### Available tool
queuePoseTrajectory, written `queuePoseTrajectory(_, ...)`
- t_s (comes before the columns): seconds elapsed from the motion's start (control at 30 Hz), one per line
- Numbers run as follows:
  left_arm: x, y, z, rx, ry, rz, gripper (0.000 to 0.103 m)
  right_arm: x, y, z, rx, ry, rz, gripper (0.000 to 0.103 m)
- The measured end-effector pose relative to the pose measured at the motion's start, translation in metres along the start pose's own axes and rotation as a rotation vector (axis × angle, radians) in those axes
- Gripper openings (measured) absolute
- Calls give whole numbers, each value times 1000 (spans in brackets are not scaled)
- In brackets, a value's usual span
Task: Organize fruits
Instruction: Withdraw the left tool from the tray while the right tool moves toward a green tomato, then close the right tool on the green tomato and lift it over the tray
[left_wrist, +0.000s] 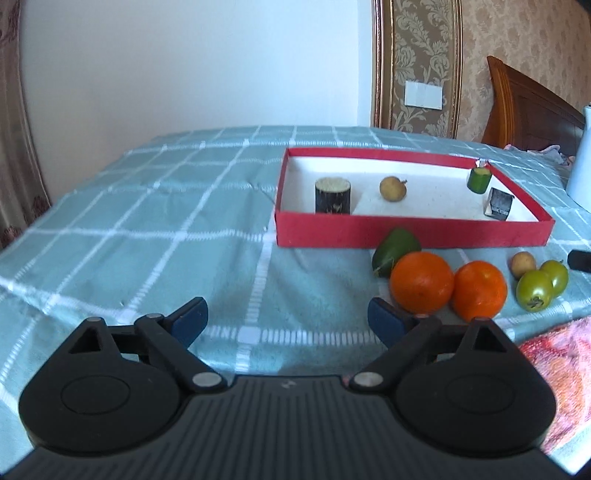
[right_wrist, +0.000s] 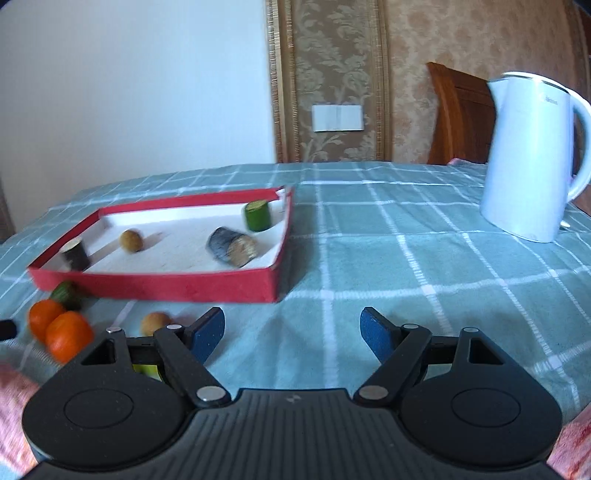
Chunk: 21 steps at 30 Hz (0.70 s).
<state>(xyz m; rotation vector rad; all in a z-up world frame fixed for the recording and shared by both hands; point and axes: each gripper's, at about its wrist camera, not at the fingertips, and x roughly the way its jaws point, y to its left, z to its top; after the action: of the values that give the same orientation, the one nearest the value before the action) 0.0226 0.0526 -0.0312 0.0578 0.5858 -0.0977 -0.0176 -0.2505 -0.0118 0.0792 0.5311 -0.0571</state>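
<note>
Red box (left_wrist: 406, 232) holds four pieces; both claws gape empty. Probably next: left claw (left_wrist: 288, 321) reaches two o'clock for an orange (left_wrist: 422, 281).

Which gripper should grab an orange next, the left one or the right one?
Probably the left gripper. It is open, and the two oranges lie just ahead beside its right finger. For the open right gripper, they sit far off to the side, near the picture's edge.
</note>
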Motion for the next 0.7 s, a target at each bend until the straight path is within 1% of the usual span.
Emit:
queuePoseTrajectory(0.1,2,3,-1,-9,10,-14,93,-4,12,-3,-36,3,29,80)
queuePoseTrajectory(0.17,2,6,-1,-26,15,-19,97,-6,18,-2,-50,-8,45,80)
queuePoseTrajectory(0.3,5,10,-1,-41,28,-44,100,-11,25,-1,-38,-13,97,80)
queuePoseTrajectory(0.43,4,7,-2,-25,32,-53,102,-9,33,-2,-57,-1,103,80)
queuePoseTrajectory(0.53,3,7,-3,-25,28,-63,103,-5,40,-4,-77,21,107,72)
queuePoseTrajectory(0.6,3,9,-3,-32,31,-70,103,-5,42,-4,-84,14,94,71)
queuePoseTrajectory(0.67,3,10,-3,-38,31,-75,103,-4,41,-3,-76,21,96,66)
queuePoseTrajectory(0.7,3,10,-3,-39,31,-77,103,-3,38,-3,-54,26,110,64)
